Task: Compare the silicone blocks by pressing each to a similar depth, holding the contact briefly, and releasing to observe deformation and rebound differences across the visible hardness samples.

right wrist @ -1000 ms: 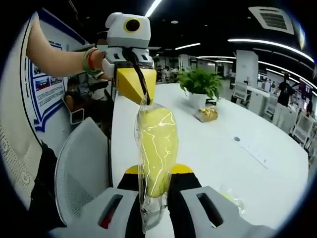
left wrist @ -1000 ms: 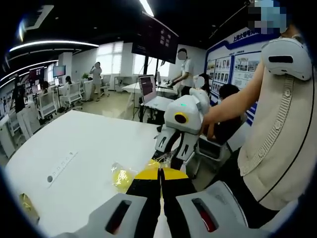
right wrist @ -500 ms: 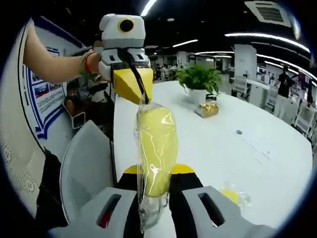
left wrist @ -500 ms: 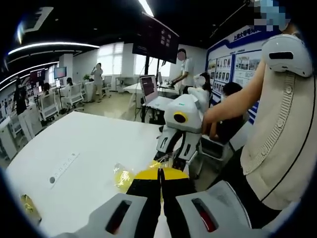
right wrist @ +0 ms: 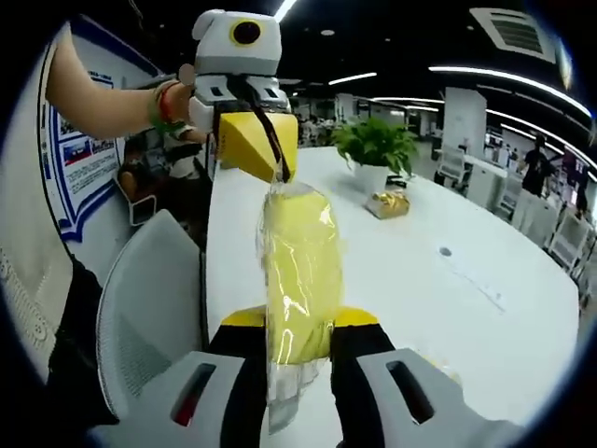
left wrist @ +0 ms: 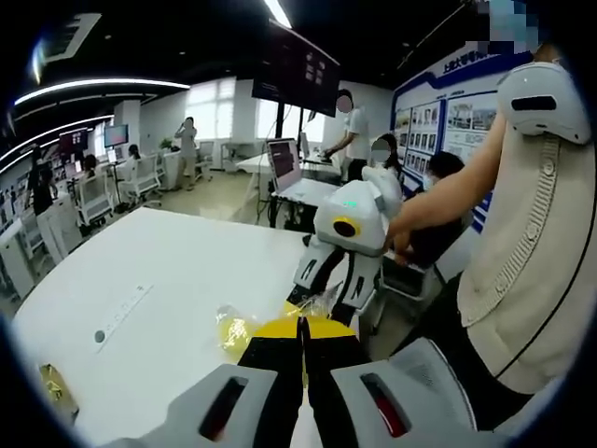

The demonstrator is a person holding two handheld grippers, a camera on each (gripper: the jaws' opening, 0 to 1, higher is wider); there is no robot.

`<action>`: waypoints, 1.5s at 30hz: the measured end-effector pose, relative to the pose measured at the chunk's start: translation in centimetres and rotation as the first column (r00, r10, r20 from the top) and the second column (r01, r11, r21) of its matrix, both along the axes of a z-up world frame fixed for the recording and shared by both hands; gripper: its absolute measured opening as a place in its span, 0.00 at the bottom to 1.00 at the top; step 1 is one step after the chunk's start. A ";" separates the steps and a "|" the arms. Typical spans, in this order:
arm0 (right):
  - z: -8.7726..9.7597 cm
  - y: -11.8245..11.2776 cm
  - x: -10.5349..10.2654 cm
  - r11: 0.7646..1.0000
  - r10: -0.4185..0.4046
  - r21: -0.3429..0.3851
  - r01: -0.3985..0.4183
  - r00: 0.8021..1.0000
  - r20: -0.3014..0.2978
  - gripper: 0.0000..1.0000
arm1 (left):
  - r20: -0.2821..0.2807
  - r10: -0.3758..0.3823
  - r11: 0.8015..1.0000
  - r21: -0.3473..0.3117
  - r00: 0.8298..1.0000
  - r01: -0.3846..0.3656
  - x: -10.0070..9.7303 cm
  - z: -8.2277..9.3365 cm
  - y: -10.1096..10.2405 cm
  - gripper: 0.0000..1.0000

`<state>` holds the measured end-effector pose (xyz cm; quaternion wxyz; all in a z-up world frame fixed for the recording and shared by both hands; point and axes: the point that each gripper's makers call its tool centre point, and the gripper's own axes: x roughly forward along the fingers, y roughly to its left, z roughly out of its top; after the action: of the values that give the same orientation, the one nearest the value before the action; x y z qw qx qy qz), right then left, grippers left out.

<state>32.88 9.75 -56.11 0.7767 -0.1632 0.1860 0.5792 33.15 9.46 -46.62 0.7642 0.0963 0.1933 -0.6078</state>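
A yellow silicone block (right wrist: 298, 271) in a clear plastic bag is stretched between both grippers above the white table (right wrist: 401, 280). My right gripper (right wrist: 298, 322) is shut on the block's lower end. My left gripper (right wrist: 277, 174), held by a hand, is shut on the bag's top edge. In the left gripper view, my left gripper (left wrist: 300, 325) has its yellow-tipped jaws pressed together on crinkled plastic, and the right gripper (left wrist: 322, 297) faces it just beyond. A second bagged yellow block (left wrist: 233, 329) lies on the table (left wrist: 177, 271) to the left.
A potted plant (right wrist: 378, 149) and a gold-wrapped object (right wrist: 387, 203) stand far across the table. A white mesh chair (right wrist: 140, 317) sits by the table edge. A person (left wrist: 522, 243) in a beige top holds the grippers. A flat power strip (left wrist: 121, 313) lies on the table.
Both grippers keep their hold on the bagged block. The views have shifted slightly; the left gripper looks a little closer and the block sits higher between the right jaws.
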 end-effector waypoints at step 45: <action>3.8 -8.3 -1.7 0.720 -0.454 0.364 0.590 0.798 -0.395 0.78 | -0.107 0.192 0.981 -0.004 0.976 -0.194 2.5 -5.2 3.8 0.00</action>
<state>31.13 1.49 -52.26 0.8905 0.1728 0.1856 0.3776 35.65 13.22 -51.78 0.8088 0.0393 0.2377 -0.5364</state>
